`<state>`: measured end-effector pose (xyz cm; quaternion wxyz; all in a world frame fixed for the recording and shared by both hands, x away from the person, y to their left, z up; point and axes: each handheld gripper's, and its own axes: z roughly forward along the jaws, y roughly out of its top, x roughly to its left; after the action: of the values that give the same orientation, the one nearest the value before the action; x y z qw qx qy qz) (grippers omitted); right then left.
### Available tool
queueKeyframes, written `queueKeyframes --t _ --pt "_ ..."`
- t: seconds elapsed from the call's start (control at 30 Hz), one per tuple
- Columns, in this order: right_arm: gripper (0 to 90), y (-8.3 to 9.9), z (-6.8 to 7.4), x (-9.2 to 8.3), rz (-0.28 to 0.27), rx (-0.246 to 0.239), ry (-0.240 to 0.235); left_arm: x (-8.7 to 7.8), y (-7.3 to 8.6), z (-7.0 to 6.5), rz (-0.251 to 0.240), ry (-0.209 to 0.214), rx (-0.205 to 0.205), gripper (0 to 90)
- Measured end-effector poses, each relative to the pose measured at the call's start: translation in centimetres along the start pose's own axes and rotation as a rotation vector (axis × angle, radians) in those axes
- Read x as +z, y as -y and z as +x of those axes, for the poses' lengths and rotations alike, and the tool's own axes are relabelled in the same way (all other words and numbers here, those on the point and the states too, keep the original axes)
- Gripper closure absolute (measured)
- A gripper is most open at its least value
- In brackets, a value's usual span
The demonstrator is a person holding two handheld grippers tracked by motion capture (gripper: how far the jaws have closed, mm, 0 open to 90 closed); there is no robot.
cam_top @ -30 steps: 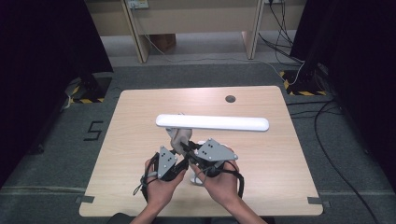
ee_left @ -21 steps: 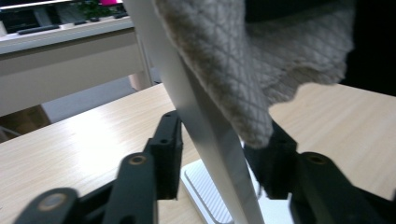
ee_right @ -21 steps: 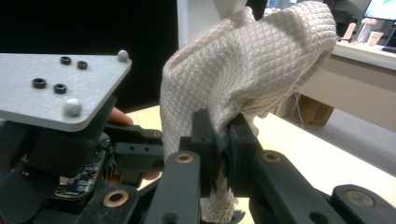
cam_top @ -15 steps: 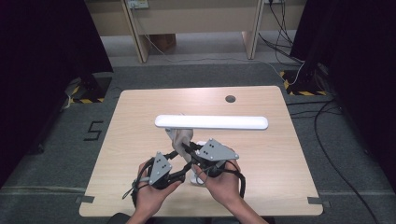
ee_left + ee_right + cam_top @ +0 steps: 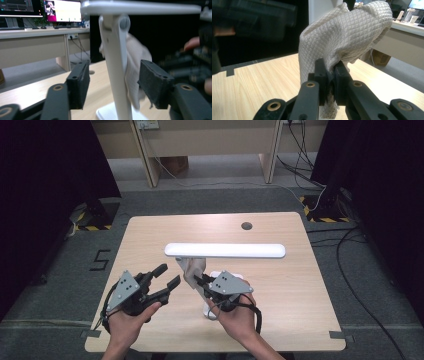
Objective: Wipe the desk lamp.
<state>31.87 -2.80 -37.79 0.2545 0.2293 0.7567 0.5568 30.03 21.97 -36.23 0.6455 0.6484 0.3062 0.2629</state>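
Note:
A white desk lamp stands on the wooden table (image 5: pixel 150 235), its long bar head (image 5: pixel 225 250) level above a slanted stem and a base (image 5: pixel 209 310) near the front. My right gripper (image 5: pixel 199 282) is shut on a white quilted cloth (image 5: pixel 192 269) that lies against the stem. In the right gripper view the cloth (image 5: pixel 347 32) bulges up from the closed jaws (image 5: pixel 330 75). My left gripper (image 5: pixel 167 275) is open, just left of the lamp. Seen from the left gripper view, the stem (image 5: pixel 115 62) rises between the spread pads (image 5: pixel 78 82), with the cloth (image 5: pixel 136 62) behind it.
A dark round cable hole (image 5: pixel 246 225) sits near the table's far edge. Beyond the table are a wooden desk with monitors (image 5: pixel 62 11) and cables on the floor (image 5: pixel 360 245). A "5" mark (image 5: pixel 100 260) lies on the carpet at the left.
My left gripper has drawn away to the left from the lamp's stem. The right gripper has stayed by the stem with the cloth.

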Motion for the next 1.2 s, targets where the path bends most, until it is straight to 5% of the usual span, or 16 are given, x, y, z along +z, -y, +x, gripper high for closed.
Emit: queueKeyframes --t 0.3,0.57,0.8,1.2 --pt "84.3 0.8 0.2 0.0 0.024 0.000 -0.002 1.9 -0.8 -0.3 -0.022 0.010 -0.033 43.4" --pt "84.2 1.3 0.2 0.0 0.033 0.001 -0.004 3.6 -1.1 -0.5 -0.012 -0.048 -0.047 51.0" --pt "84.2 1.7 0.3 0.2 0.037 -0.003 -0.002 3.9 -1.2 -1.0 -0.015 -0.101 -0.055 63.1" --pt "84.2 2.3 0.4 0.1 0.047 -0.001 0.000 4.3 -1.1 -2.3 -0.017 -0.176 -0.052 71.3"
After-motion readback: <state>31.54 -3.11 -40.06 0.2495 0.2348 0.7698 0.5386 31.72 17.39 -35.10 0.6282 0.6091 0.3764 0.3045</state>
